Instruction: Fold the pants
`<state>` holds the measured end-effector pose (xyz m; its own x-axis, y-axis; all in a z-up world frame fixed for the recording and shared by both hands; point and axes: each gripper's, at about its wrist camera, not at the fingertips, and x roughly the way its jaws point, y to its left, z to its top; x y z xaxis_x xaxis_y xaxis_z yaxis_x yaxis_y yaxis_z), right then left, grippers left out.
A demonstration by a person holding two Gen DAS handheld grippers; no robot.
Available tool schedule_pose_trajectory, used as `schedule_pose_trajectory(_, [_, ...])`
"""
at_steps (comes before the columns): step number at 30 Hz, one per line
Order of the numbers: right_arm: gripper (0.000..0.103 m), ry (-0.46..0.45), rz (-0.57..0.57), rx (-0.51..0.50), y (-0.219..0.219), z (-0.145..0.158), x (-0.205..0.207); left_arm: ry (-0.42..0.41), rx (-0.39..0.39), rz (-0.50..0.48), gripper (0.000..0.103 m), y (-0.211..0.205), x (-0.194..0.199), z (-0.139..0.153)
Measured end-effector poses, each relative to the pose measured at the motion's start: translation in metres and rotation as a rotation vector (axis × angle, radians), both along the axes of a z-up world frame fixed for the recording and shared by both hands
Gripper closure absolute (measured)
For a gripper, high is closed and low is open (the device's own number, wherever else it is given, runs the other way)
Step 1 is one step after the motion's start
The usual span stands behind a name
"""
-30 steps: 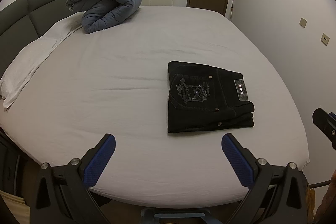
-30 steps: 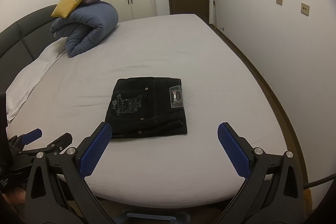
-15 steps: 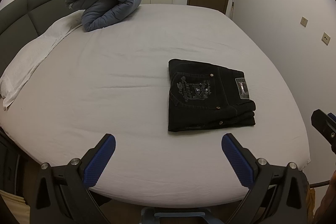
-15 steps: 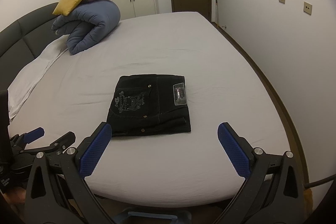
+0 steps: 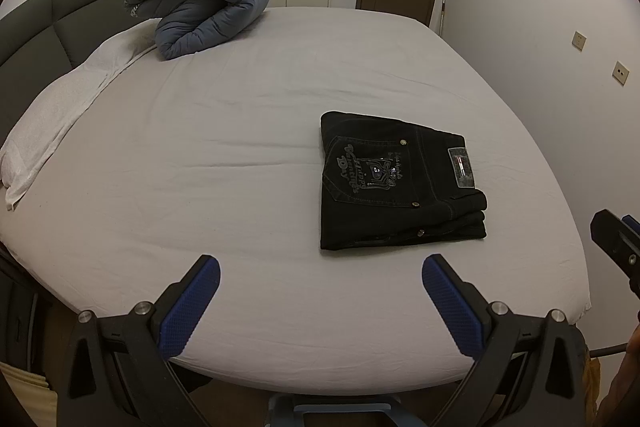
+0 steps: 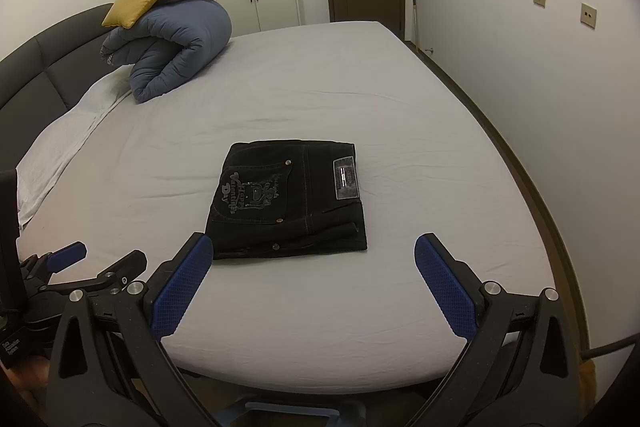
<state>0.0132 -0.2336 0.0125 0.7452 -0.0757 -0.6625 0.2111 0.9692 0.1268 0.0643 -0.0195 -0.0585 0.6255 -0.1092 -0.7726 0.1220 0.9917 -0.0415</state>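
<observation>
Both views have crept slightly nearer the folded pants (image 6: 287, 197), lying squarely ahead of the spread, empty right tool (image 6: 307, 267), right of the spread left tool (image 5: 320, 287).
</observation>
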Motion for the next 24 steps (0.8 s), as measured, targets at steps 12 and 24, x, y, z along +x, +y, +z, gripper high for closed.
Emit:
schedule_pose_trajectory(12, [0.0, -0.002, 0.0, -0.001, 0.0013, -0.0001, 0.0004, 0.0, 0.006, 0.0, 0.0, -0.0026, -0.0009, -0.0011])
schedule_pose_trajectory(24, [0.0, -0.001, 0.001, 0.0, 0.002, -0.0006, 0.0007, 0.009, 0.001, 0.006, 0.0, -0.001, -0.0006, -0.0003])
